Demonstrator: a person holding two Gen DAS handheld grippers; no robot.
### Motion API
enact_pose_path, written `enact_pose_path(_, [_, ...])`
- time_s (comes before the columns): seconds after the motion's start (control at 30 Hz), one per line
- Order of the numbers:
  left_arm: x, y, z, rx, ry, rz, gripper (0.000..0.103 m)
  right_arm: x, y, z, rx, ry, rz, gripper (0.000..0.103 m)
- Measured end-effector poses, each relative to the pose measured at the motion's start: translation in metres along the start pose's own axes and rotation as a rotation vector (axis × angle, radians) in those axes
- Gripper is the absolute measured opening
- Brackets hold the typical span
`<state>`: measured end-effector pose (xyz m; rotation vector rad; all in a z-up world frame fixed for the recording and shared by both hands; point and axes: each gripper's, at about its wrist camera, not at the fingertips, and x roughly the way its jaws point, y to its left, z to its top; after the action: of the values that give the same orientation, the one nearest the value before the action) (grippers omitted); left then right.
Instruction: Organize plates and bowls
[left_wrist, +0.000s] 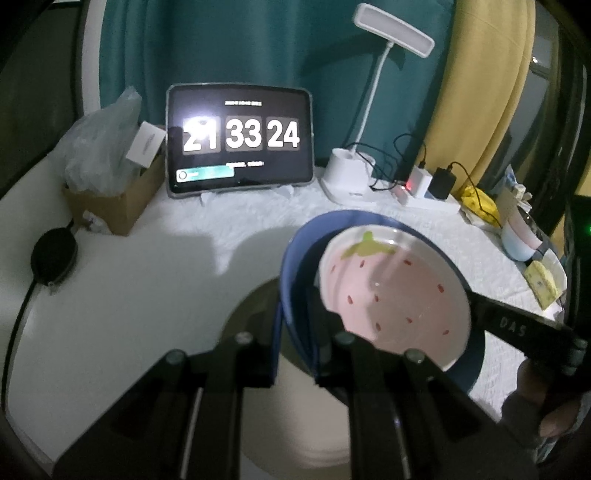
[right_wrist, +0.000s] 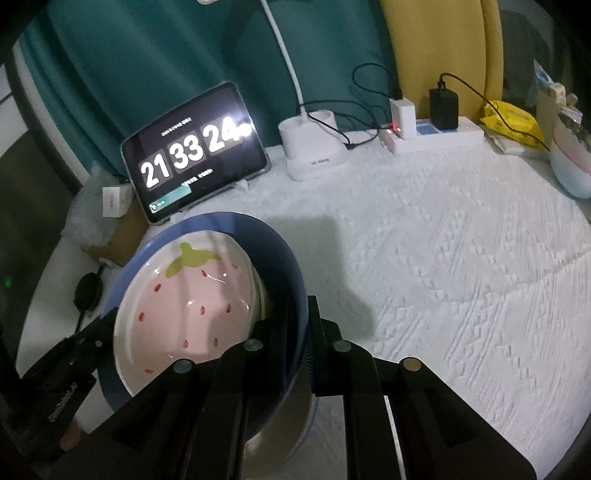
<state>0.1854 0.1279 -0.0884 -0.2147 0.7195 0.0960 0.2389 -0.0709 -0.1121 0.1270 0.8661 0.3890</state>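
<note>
Blue bowl: the blue bowl (left_wrist: 291, 280) is lifted and tilted above the surface (right_wrist: 461, 277), with the pink strawberry dish (left_wrist: 399, 291) nested inside it.
Left gripper (left_wrist: 295, 363): jaws closed on the bowl's wall, one finger inside, one outside.
Right gripper (right_wrist: 295, 354): jaws likewise clamped on the opposite wall.
Risk, slip: thin rim holds on a tilted glazed bowl; uneven pull between the two hands could likely twist it free.
Risk, dish: loose and leaning, the dish may slide out if tilt grows.
Surface: white quilted cloth; tablet clock (left_wrist: 240, 138), lamp base (right_wrist: 314, 147), power strip (right_wrist: 436, 134) along the back.
Room: teal and yellow curtains; dim light.
</note>
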Motion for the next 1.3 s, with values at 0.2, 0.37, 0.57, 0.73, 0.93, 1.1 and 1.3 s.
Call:
enact_pose_path(0.2, [-0.001,-0.005,-0.001,0.023,-0.011,0.022,0.012,0.000,-0.001,-0.001,0.006,0.003,0.000,0.011])
enact_pose_path(0.37, [-0.003,-0.011,-0.004,0.053,-0.028,0.053,0.013,-0.001,-0.005,-0.001,0.014,0.005,0.008,0.011])
enact_pose_path(0.57, [-0.003,-0.014,-0.005,0.073,-0.047,0.080,0.016,0.003,-0.006,-0.001,0.002,0.028,-0.012,0.011])
enact_pose_path(0.73, [-0.005,-0.015,-0.006,0.070,-0.038,0.076,0.017,0.002,-0.005,-0.001,-0.005,0.033,-0.021,0.012])
enact_pose_path(0.93, [-0.008,-0.017,-0.008,0.067,-0.029,0.074,0.017,-0.002,-0.007,-0.003,-0.006,0.040,-0.022,0.012])
enact_pose_path(1.1, [-0.013,-0.016,-0.010,0.052,-0.022,0.053,0.017,-0.005,-0.007,-0.005,-0.010,0.039,-0.037,0.015])
enact_pose_path(1.3, [-0.019,-0.017,-0.014,0.053,-0.025,0.049,0.017,-0.009,-0.006,-0.009,-0.025,0.034,-0.064,0.020])
